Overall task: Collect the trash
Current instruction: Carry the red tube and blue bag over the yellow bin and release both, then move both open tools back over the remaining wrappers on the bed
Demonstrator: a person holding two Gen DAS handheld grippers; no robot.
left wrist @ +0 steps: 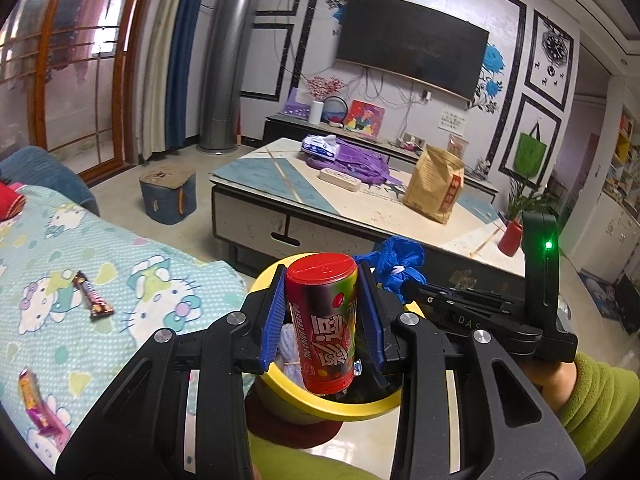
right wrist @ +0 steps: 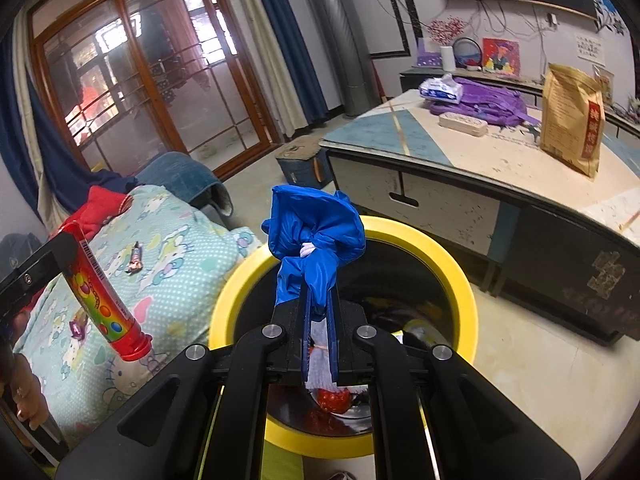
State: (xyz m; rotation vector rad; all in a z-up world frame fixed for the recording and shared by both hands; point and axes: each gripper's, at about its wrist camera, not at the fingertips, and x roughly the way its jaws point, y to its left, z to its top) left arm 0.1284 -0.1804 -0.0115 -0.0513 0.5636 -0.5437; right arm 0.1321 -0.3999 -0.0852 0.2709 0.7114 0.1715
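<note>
Trash sits in both tongs above the yellow-rimmed bin [right wrist: 460, 276]. The left tongs [left wrist: 320, 312] clench a red-capped candy tube [left wrist: 322, 320] over the bin's near rim. The right tongs [right wrist: 320, 312] pinch a knotted blue glove [right wrist: 316, 236] over the bin's mouth. On the bed [left wrist: 168, 280] beside the bin lie a brown wrapper [left wrist: 93, 295] and a pink wrapper [left wrist: 36, 404].
</note>
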